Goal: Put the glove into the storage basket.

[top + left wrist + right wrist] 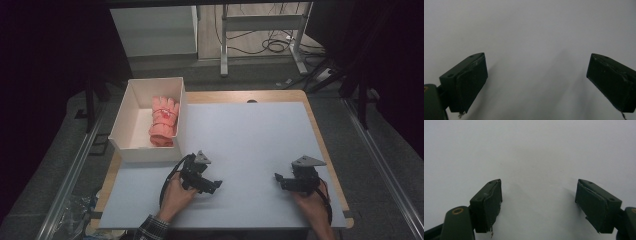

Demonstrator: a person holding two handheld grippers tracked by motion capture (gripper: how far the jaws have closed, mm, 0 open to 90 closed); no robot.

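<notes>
The white table mat (pixel 260 135) takes up the middle of the high view, bare apart from the two hands low in the frame. At the upper left sits the white cardboard box (pixel 131 112), and inside it, against its right wall, lies the pair of pink gloves (pixel 164 121), bundled together (some red pattern or band across the middle, too small to read). Nothing is gripped. The left gripper (pixel 214 186) hovers low over the mat at lower centre, jaws spread wide in its own view with plain mat between them. The right gripper (pixel 278 180) at lower right is likewise released, jaws apart over bare surface. My read: the gloves look stowed and both hands are parking. To finish cleanly, set each gripper down level on the mat, well apart from the box, jaws left open.
</notes>
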